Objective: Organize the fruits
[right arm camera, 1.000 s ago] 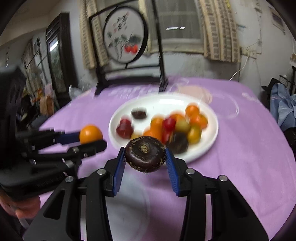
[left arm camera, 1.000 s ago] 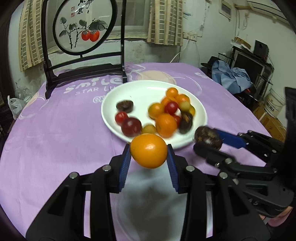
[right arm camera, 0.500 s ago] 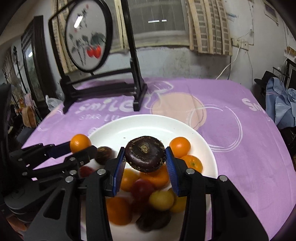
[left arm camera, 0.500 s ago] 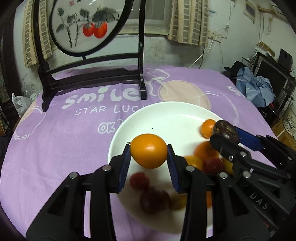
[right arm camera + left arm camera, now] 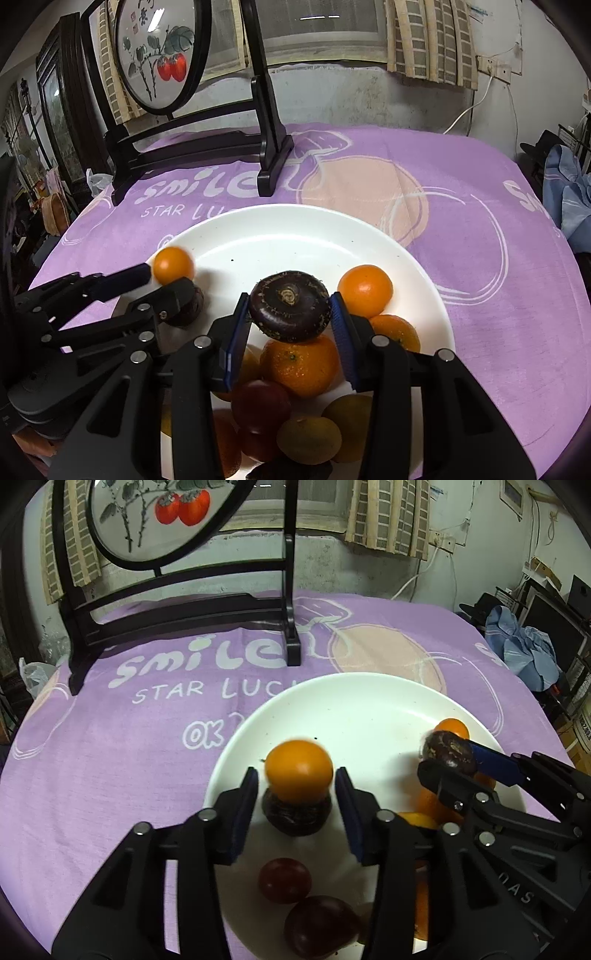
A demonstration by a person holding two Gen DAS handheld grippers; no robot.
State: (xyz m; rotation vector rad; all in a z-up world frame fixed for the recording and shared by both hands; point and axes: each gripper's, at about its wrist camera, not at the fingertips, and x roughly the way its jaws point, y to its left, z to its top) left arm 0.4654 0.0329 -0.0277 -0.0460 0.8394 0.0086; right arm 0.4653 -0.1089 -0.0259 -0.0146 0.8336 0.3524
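In the left wrist view, an orange (image 5: 298, 770) is being seen between the blue pads of the left gripper (image 5: 295, 786), over the white plate (image 5: 351, 698). The jaws have just been opening; a gap is being shown on each side of the orange, so it is not being pinched. Its edge is blurred. Just below it a dark fruit (image 5: 295, 814) is lying on the plate, and two red fruits (image 5: 284, 880) are lying nearer to the camera. At the right, the right gripper (image 5: 448, 760) is being held over the plate with a dark water chestnut (image 5: 448, 751) at its tips.

In the right wrist view, the water chestnut (image 5: 289, 310) is being pinched between the pads of the right gripper (image 5: 290, 314), above a heap of orange, red and yellow fruits (image 5: 299, 363) on the plate (image 5: 295, 225). At the left, the orange (image 5: 173, 265) is being seen at the tips of the left gripper (image 5: 166, 277). The plate is resting on a purple cloth (image 5: 480, 229), in front of a black stand (image 5: 266, 122).
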